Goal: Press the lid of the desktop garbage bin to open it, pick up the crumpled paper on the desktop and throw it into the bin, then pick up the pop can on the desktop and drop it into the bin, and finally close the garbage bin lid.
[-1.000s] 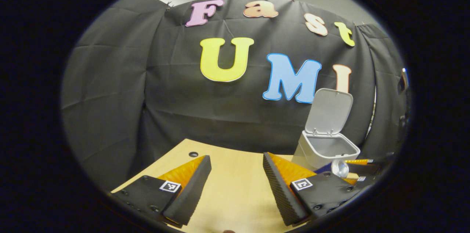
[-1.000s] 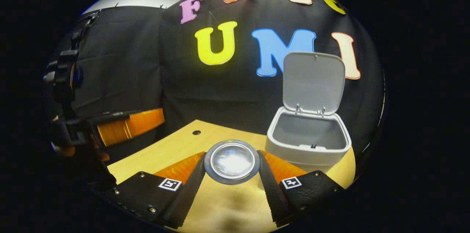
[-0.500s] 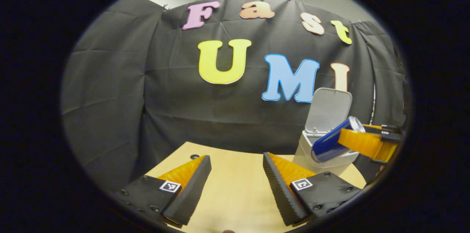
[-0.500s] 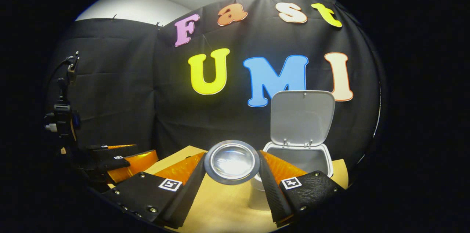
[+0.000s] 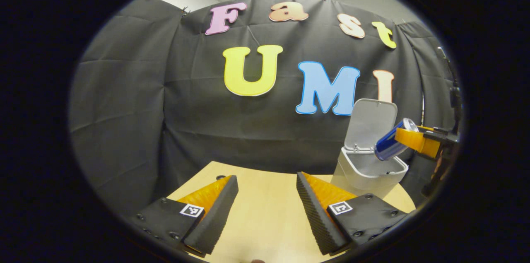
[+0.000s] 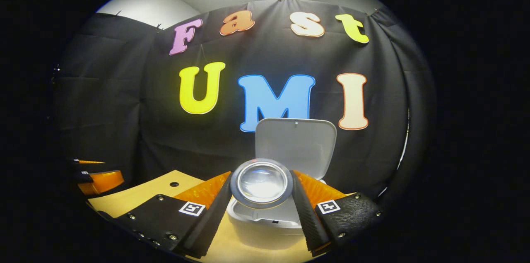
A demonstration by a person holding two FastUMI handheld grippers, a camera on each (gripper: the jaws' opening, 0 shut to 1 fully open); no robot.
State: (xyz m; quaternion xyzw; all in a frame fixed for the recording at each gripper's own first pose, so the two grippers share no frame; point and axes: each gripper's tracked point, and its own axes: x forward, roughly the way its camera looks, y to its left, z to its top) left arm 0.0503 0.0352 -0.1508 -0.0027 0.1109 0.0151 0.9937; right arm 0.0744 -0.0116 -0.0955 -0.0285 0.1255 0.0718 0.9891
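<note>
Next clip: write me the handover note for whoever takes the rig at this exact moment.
Right hand-held gripper: shut on the pop can, held above the open bin.
Left hand-held gripper: open, empty, over the desktop.
Lid is upright.
Crumpled paper: cannot tell whether it is in the bin.
Left: drop the can in, close the lid.

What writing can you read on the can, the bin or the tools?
On the can: no print legible on its blue side.
On the bin: plain, no text.
On the left tool and right tool: square black-and-white code markers, no words.
</note>
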